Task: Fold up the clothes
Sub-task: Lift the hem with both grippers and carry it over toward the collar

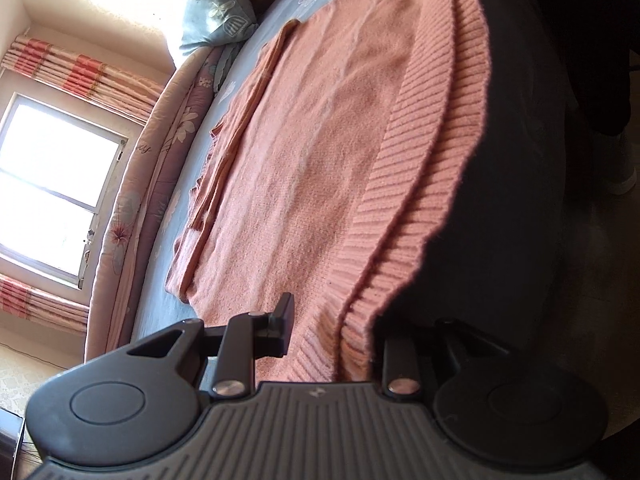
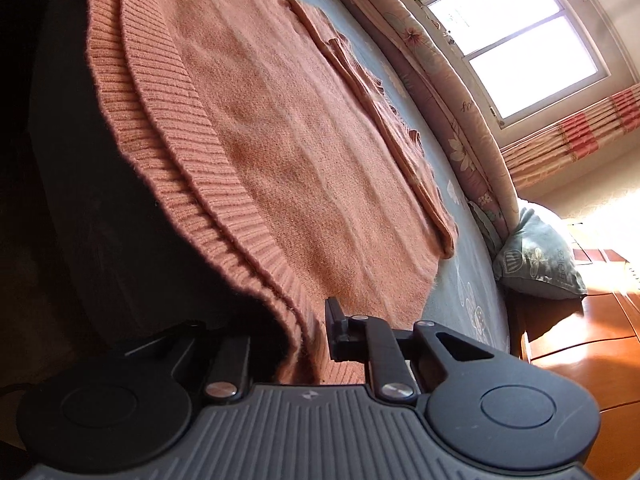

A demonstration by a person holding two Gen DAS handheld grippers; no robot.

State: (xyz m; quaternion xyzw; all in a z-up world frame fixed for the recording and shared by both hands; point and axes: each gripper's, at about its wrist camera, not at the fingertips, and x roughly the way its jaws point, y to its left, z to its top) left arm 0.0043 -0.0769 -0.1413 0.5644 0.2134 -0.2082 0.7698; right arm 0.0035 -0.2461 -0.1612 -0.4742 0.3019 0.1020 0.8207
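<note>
1. Pink knit sweater (image 1: 304, 152) lies flat on the bed (image 1: 192, 184), ribbed hem (image 1: 424, 184) hanging over the near edge.
2. I judge it soft, light, floppy, a bit stretchy; best hold is the thick hem at its 2 corners.
3. Left gripper (image 1: 332, 332): jaws narrow, pinching hem corner; 1 finger hidden by cloth.
4. Right gripper (image 2: 296, 336): jaws drawn in on the other hem corner, cloth betw. the fingers.

- A bright window (image 2: 516, 36) lets daylight in.
- Striped pink curtains (image 1: 76, 70) hang beside it.
- The bed (image 2: 460, 208) carries a blue floral sheet and a pillow (image 2: 540, 256).
- A wooden cabinet (image 2: 580, 320) stands nearby.
</note>
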